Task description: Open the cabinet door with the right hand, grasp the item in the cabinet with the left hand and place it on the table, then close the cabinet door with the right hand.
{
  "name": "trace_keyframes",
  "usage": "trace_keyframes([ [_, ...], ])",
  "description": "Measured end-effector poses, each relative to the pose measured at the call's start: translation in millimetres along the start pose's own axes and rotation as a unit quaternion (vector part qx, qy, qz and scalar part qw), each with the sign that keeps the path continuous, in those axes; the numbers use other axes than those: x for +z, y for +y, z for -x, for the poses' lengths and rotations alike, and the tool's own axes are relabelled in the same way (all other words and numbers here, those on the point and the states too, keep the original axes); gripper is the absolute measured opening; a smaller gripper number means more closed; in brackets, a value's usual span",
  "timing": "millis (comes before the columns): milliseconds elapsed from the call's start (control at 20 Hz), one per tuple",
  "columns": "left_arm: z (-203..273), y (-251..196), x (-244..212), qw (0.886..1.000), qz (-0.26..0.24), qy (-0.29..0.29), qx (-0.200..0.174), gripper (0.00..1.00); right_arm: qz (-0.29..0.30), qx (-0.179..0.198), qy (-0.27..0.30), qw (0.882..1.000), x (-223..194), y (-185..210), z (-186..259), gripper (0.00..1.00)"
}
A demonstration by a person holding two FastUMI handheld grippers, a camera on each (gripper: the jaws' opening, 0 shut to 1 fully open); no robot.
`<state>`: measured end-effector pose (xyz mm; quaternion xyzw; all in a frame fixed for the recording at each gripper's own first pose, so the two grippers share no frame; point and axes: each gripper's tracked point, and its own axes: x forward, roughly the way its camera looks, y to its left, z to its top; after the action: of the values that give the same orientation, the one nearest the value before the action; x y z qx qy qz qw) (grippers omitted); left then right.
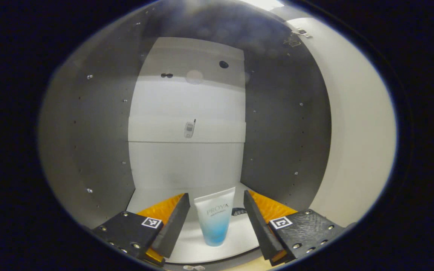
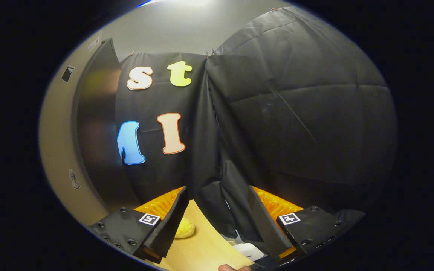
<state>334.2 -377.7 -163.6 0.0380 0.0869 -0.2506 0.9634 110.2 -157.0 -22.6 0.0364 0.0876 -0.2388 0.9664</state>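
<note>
In the left gripper view the cabinet (image 1: 285, 124) stands open, with dark side walls and a white back panel. On its white floor stands a white-and-blue tube (image 1: 214, 220), cap end down. My left gripper (image 1: 216, 216) is open with the tube between its fingers; both fingers stand a little clear of it. The open cabinet door (image 1: 356, 124) shows pale at the right. In the right gripper view my right gripper (image 2: 217, 218) is open and holds nothing, above the wooden table (image 2: 205, 248). The open door (image 2: 96, 124) stands dark at the left there.
A yellow, bun-like object (image 2: 185, 228) lies on the table beside the right gripper's left finger. A small white object (image 2: 249, 251) sits at the table's edge. A fingertip (image 2: 226, 267) shows at the bottom. Black booth cloth (image 2: 296, 124) hangs ahead of the right gripper.
</note>
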Motion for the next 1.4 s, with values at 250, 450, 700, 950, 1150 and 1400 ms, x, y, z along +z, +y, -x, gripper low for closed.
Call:
trace_keyframes([
  [250, -5.3, 3.4, -8.7, 1.0, 0.002, 0.011, 0.004, 0.6, -0.004, 0.001, 0.0, 1.0, -3.3, 2.5, -10.4, 0.98],
  [450, -6.2, -1.4, -12.1, 1.0, -0.008, 0.016, -0.01, 0.48, 0.0, -0.007, -0.005, 1.0, -1.7, -0.2, -13.6, 0.98],
  [700, -5.3, -6.6, -9.1, 0.998, -0.058, 0.01, -0.001, 0.17, -0.005, -0.008, -0.008, 1.0, -1.9, 1.4, -15.2, 0.98],
  [950, -1.4, -9.8, -9.3, 0.999, -0.037, 0.008, -0.005, 0.13, 0.0, -0.009, -0.004, 1.0, -2.9, 1.1, -14.7, 0.98],
  [1150, 16.1, -3.8, -0.5, 1.0, -0.016, -0.002, -0.003, 0.13, -0.001, -0.009, -0.005, 1.0, -2.1, 1.5, -13.5, 0.98],
  [1400, 63.3, 7.4, 30.3, 1.0, -0.006, -0.024, -0.003, 0.13, -0.004, -0.002, -0.011, 1.0, 0.5, 8.2, -3.2, 0.98],
])
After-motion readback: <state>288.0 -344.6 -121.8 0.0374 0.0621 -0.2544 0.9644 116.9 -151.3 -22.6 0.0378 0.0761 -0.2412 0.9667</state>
